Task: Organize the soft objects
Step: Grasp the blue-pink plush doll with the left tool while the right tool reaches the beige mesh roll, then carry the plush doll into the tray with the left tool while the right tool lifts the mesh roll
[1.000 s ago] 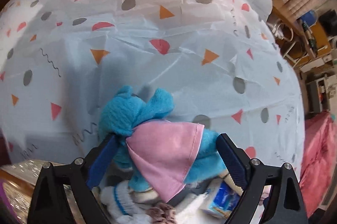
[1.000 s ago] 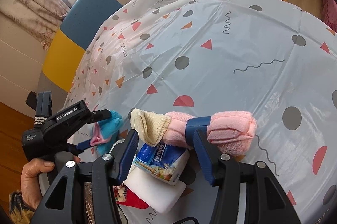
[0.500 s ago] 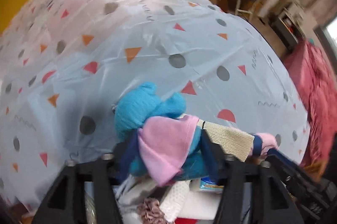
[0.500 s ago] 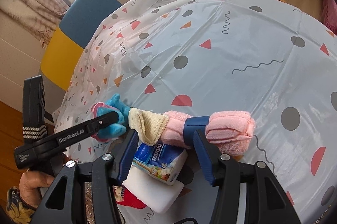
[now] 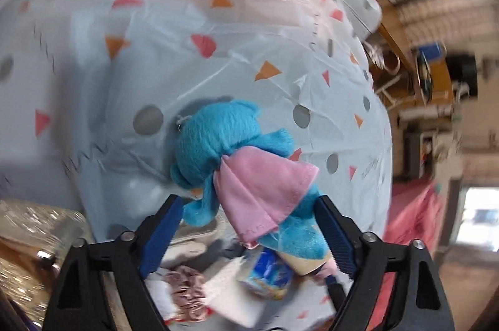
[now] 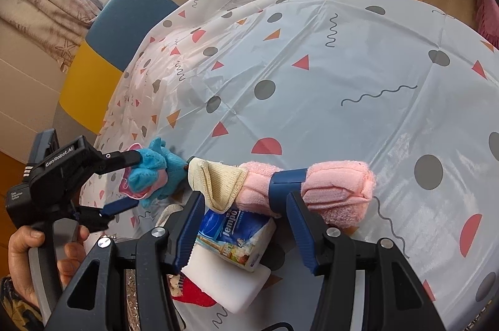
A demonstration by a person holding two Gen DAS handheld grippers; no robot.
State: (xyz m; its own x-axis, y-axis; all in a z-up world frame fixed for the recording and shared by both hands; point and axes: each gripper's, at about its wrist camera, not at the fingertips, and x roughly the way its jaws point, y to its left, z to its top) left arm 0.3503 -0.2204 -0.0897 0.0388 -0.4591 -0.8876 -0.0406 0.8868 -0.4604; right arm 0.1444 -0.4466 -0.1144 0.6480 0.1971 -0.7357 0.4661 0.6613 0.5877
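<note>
My left gripper (image 5: 248,204) holds a blue plush toy (image 5: 218,137) with a pink cape (image 5: 265,187) just above the patterned tablecloth (image 5: 187,35). In the right wrist view the left gripper (image 6: 131,178) and toy (image 6: 156,172) sit at the left, next to a rolled pink towel (image 6: 336,187) with a blue band and a beige cloth end (image 6: 218,181). My right gripper (image 6: 246,215) is open over a blue tissue pack (image 6: 237,234) and a white block (image 6: 230,281), in front of the towel.
A red and white soft item (image 6: 190,290) and a foil tray (image 5: 34,225) lie at the near table edge. A pinkish scrunchie (image 5: 187,290) lies below the toy. A blue and yellow chair (image 6: 103,50) stands behind the table. Wide tablecloth stretches right (image 6: 374,66).
My left gripper has swung the plush toy around and brought it closer to the beige end of the pink towel. The right gripper has stayed still.
</note>
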